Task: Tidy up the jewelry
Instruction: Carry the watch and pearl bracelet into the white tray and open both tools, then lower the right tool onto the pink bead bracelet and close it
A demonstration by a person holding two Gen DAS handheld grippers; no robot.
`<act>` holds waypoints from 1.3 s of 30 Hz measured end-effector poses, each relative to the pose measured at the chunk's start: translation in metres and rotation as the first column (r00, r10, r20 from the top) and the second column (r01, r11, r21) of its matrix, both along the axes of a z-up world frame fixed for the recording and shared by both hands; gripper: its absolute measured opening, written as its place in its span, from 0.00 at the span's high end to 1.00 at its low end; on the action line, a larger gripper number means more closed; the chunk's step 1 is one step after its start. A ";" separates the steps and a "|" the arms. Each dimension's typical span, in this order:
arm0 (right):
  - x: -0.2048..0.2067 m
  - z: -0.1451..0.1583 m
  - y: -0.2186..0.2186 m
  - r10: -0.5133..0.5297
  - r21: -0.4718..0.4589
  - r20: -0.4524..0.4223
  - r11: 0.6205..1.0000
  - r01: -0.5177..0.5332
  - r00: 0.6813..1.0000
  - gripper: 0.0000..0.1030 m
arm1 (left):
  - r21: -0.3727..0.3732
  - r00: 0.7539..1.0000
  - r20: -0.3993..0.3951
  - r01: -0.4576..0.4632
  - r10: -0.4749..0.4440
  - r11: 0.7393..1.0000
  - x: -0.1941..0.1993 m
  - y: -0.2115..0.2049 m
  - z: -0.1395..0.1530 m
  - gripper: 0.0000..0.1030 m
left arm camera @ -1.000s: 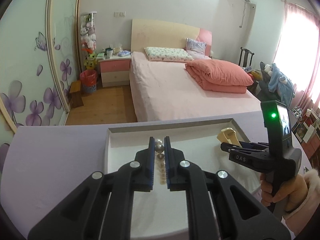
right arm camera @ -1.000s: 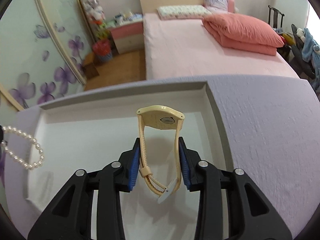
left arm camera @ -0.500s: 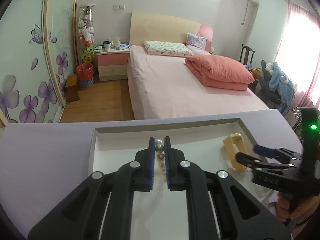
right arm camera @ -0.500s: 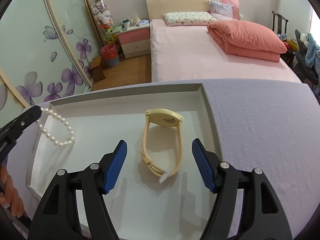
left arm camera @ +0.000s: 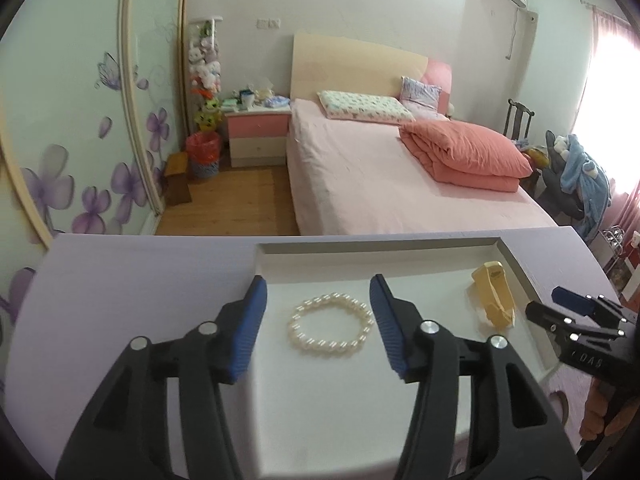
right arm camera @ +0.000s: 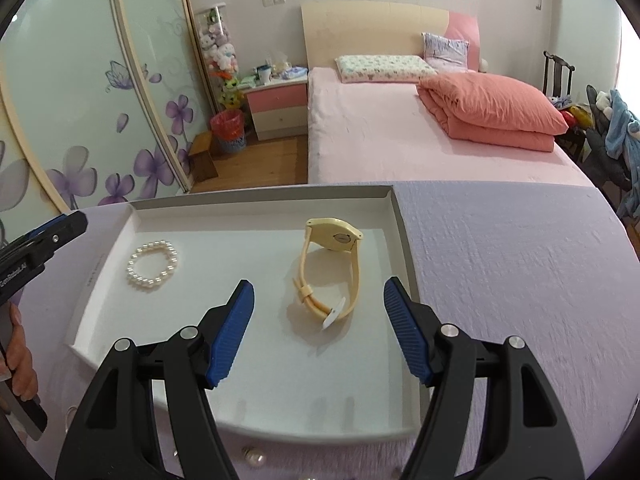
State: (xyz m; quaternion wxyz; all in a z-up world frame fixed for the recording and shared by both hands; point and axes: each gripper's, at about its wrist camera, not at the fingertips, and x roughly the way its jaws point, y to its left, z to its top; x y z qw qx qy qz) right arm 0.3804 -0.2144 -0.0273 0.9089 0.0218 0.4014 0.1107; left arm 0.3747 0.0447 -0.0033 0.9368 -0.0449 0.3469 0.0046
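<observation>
Lying flat in the white tray [left arm camera: 514, 256], a pearl bracelet [left arm camera: 330, 330] sits dead ahead of the left gripper [left arm camera: 317, 326], between its two blue pads [left arm camera: 250, 322] but touching neither; jaws spread wide, holding nothing. From that gripper the watch [left arm camera: 493, 298] is at about 2 o'clock, close to the tray's right wall. Right gripper [right arm camera: 319, 326] likewise wide open and empty, its pads [right arm camera: 232, 330] standing apart on either side of the watch [right arm camera: 330, 272], which rests on the tray floor [right arm camera: 256, 360] with the cream case tipped up at the far end and the strap looped toward the camera, a white tag at the clasp. From the right gripper the bracelet [right arm camera: 152, 265] lies at roughly 10 o'clock, near the tray's left wall, well apart from the watch. Tray rests on a lavender tablecloth [right arm camera: 520, 280]. A couple of loose pearls [right arm camera: 254, 457] lie on the cloth just outside the tray's near edge, at 6 o'clock in the right view. Each gripper shows at the edge of the other's view: the right one [left arm camera: 576, 312] at 3 o'clock in the left view, the left one [right arm camera: 44, 244] at 9 o'clock in the right view. Beyond the table: pink bed [left arm camera: 400, 184], folded coral quilt [left arm camera: 464, 158], nightstand [left arm camera: 258, 136].
</observation>
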 end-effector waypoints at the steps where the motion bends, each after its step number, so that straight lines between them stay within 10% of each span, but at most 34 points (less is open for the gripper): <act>1: -0.004 0.003 -0.001 0.003 0.006 0.003 1.000 -0.003 1.000 0.34 | 0.002 1.000 0.010 -0.008 0.008 1.000 -0.012 0.004 0.004 0.42; 20: -0.147 -0.007 -0.013 0.068 0.054 0.010 0.996 -0.069 0.998 0.34 | 0.063 0.990 0.120 -0.085 0.077 0.994 -0.227 0.031 0.010 0.08; 39: -0.176 -0.056 0.011 0.104 -0.068 -0.071 0.992 -0.109 0.992 0.60 | 0.087 0.996 0.035 -0.089 0.086 0.992 -0.263 0.021 -0.036 0.07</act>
